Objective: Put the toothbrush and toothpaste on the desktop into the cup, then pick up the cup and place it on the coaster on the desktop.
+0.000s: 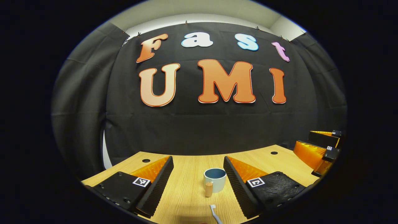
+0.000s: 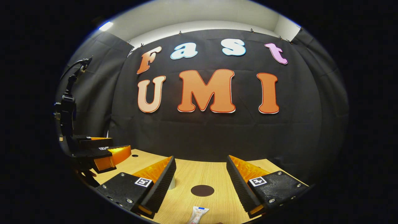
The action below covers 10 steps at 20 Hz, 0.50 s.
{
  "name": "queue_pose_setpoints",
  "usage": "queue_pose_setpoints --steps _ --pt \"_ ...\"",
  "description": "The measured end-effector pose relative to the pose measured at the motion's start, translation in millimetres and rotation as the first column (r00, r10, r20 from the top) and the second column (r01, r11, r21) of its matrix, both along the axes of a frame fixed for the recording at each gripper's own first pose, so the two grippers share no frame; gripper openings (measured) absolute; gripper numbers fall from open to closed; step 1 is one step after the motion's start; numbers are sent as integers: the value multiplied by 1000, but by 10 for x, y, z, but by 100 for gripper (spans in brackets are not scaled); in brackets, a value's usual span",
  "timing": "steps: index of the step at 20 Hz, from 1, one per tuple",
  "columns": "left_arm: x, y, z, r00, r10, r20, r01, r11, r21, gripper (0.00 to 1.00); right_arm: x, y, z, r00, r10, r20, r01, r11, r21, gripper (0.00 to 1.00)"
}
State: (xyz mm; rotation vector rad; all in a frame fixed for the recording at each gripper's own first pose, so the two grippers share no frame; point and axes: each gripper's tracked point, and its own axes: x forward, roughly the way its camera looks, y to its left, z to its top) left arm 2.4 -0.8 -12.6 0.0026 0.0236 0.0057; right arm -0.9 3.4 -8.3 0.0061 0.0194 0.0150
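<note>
Pale wood grain runs under both tools on the desktop (image 1: 192, 199). In the left gripper view, the white head of the toothbrush (image 1: 213, 209) lies nearest the camera, flat on the desk between the spread fingers of the left gripper (image 1: 198, 177), which stands wide open and holds nothing. Just beyond the brush, a light blue cup (image 1: 215, 179) with a wooden handle stands upright on the desk, apart from both fingers. Farther right, the other gripper shows at the desk's edge.

In the right gripper view, the toothpaste (image 2: 197, 214) tube lies closest, on the wood at the bottom, its blue-marked end toward the wall. Past it sits a dark round coaster (image 2: 202, 190), bare. The right gripper (image 2: 201, 174) is likewise wide open and empty-handed, fingers either side of tube and coaster, touching neither. A sliver of the cup peeks from behind its left finger. The left gripper appears at far left.
</note>
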Motion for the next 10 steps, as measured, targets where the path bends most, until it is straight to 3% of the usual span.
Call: queue_pose_setpoints --steps 4,10 --pt "-6 -46 -16 1000 -13 -10 13 1000 -8 97 14 25 -106 999 19 -41 -18 1000 16 97" --pt "67 -170 -357 991 -64 -120 58 997 -53 97 28 -74 -395 985 24 -172 -23 1000 11 98"
